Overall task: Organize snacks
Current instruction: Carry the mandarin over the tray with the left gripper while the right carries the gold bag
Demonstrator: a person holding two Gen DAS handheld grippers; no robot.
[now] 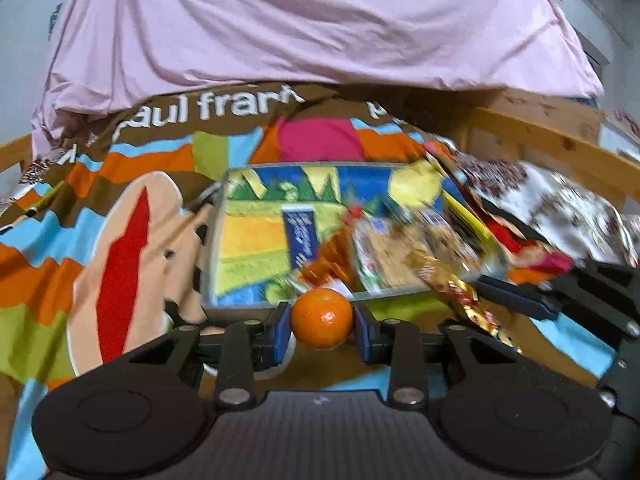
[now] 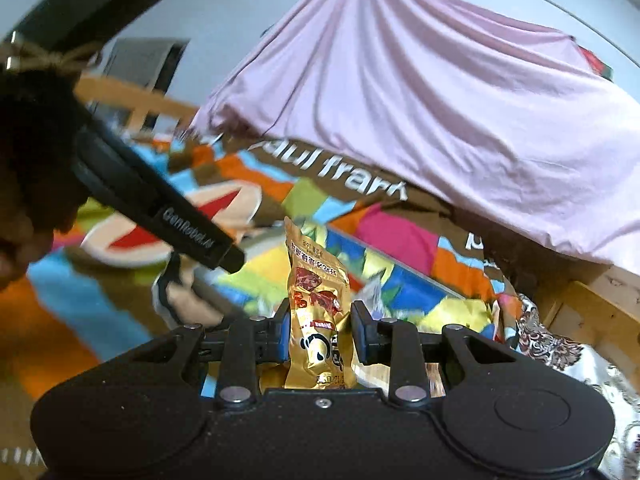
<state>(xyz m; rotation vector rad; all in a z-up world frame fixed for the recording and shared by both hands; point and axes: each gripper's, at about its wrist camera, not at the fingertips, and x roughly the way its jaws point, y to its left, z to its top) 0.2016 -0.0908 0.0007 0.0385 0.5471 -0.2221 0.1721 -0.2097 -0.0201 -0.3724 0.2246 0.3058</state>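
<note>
My left gripper (image 1: 322,320) is shut on a small orange mandarin (image 1: 322,317), held above the near rim of a shallow tray (image 1: 209,264) with a bright printed floor. Several snack packets (image 1: 400,248) lie blurred in the tray's right half. My right gripper (image 2: 320,328) is shut on an upright gold snack packet (image 2: 318,300) with red pictures on it, held above the same tray (image 2: 404,262). In the left wrist view that gold packet (image 1: 472,304) shows at the right, pinched by the right gripper's fingers (image 1: 516,294).
The tray rests on a colourful cartoon-print cloth (image 1: 120,184). A pink sheet (image 1: 312,24) hangs behind it. A wooden rail (image 1: 560,148) and patterned fabric (image 1: 560,200) lie to the right. The left gripper's black body (image 2: 168,216) crosses the right wrist view's left side.
</note>
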